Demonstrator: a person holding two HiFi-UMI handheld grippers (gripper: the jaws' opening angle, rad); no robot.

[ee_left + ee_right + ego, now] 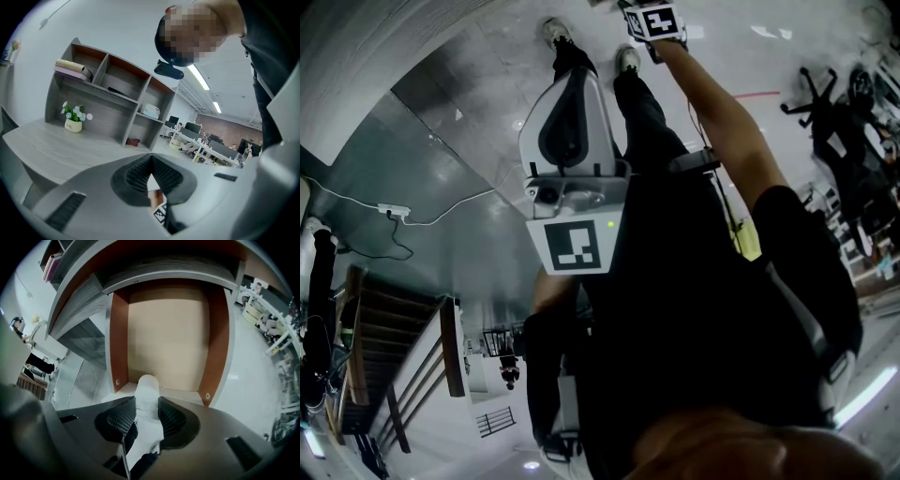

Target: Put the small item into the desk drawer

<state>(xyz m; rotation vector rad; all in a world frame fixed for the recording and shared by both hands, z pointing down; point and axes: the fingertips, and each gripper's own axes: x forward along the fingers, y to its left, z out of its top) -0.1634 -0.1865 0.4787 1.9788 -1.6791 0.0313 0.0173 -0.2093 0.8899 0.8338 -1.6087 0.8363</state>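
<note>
In the right gripper view, my right gripper is shut on the small item, a white rounded piece that sticks out past the jaw tips. It hangs just over the near end of the open desk drawer, which has a tan bottom and red-brown walls and looks empty. In the head view only the right gripper's marker cube shows at the top edge. My left gripper is shut with nothing in it, held up in front of the person's body and pointing at the desk top.
A grey shelf unit stands on the desk with books, a flower pot, a white box and a dark red thing. Office desks fill the background. A power strip with cable lies on the floor.
</note>
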